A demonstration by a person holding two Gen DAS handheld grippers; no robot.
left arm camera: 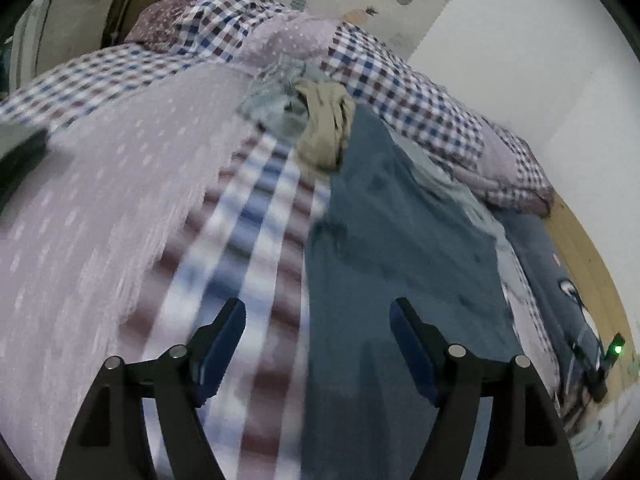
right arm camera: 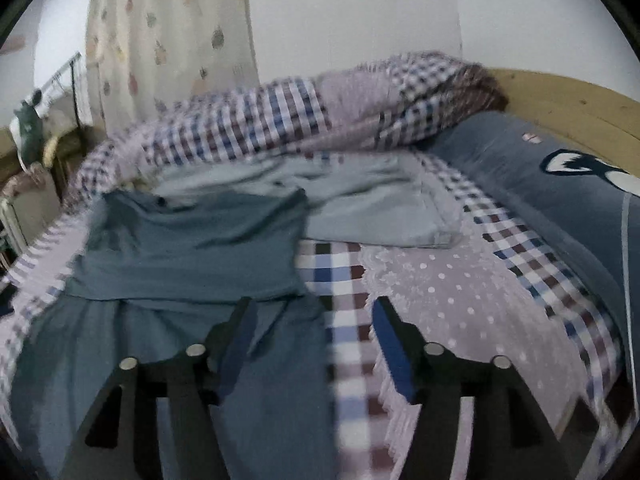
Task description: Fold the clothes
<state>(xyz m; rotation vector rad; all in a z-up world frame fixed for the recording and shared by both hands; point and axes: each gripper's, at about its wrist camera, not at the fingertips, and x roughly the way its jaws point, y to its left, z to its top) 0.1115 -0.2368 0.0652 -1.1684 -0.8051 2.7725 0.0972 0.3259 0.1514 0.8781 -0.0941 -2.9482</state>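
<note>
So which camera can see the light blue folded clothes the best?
The right wrist view. There the light blue garment lies in the open behind the dark blue garment, with its edges clear. The left wrist view shows only a blurry strip of it past the dark blue one.

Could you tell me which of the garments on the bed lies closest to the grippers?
The dark teal garment: it runs right up under both open grippers, whereas the pale grey one and the crumpled beige one lie beyond it.
</note>
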